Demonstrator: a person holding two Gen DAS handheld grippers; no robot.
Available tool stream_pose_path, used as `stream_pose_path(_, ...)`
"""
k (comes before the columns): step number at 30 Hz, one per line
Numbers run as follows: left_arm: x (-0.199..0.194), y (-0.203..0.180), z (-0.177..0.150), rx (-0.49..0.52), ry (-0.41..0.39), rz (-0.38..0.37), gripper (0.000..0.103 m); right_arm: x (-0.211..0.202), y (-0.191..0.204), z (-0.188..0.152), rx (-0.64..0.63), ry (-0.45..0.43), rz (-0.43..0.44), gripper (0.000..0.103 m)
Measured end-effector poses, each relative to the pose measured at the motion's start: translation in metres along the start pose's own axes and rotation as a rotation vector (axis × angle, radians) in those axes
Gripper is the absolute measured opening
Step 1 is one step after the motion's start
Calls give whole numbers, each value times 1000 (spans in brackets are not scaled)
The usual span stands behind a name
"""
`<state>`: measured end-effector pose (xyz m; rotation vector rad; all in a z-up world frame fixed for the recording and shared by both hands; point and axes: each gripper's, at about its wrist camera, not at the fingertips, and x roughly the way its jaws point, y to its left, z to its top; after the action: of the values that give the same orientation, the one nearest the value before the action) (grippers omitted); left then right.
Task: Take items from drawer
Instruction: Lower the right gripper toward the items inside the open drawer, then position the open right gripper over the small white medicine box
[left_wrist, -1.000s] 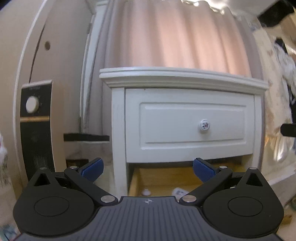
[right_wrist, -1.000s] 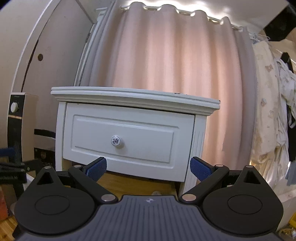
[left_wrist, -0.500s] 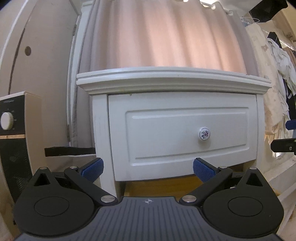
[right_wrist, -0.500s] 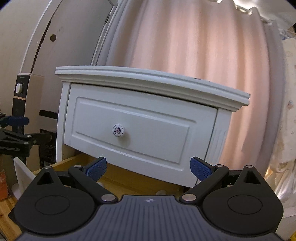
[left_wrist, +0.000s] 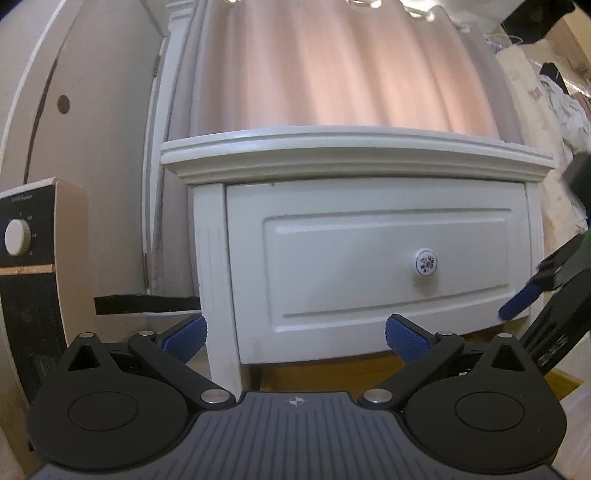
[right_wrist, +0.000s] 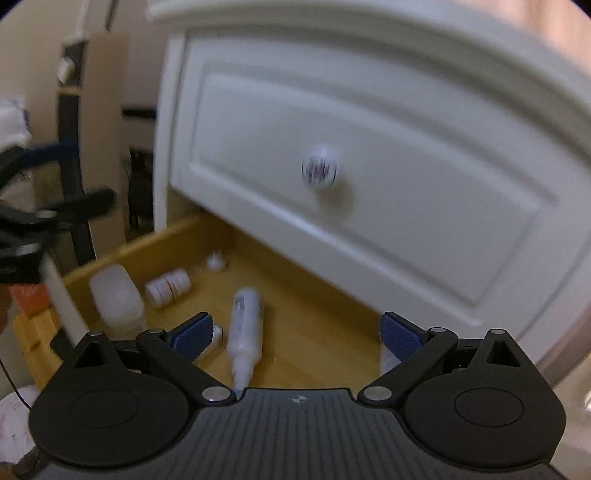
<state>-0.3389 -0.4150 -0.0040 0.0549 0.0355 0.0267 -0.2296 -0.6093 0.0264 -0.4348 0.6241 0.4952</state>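
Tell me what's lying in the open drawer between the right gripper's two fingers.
In the right wrist view, a white squeeze bottle lies on its side on the open drawer's wooden floor, nearer the left finger of the right gripper. The rest is bare wood.

White nightstand at frame centre; its white knob carries a blue-and-red floral print. Pale pink curtain fills the top. The open lower drawer is honey-yellow wood, holding a white bottle. Both grippers are black with blue pads.

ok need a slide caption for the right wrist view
Open right gripper above the open wooden lower drawer, where a white squeeze bottle lies among small white containers.
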Motion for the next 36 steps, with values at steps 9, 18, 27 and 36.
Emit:
stream_pose_path(9, 12, 17, -2, -44, 34, -24, 103, 29, 28, 22, -134, 102, 71, 66)
stream_pose_path(18, 22, 22, -9, -53, 48, -36, 103, 71, 44, 32, -208, 222, 188, 46)
stream_pose_path(27, 25, 21, -11, -48, 47, -46, 103, 91, 59, 52, -469, 326, 177, 44)
stream_pose_path(36, 25, 22, -13, -69, 58, -87, 103, 66, 41, 15, -745, 393, 217, 44)
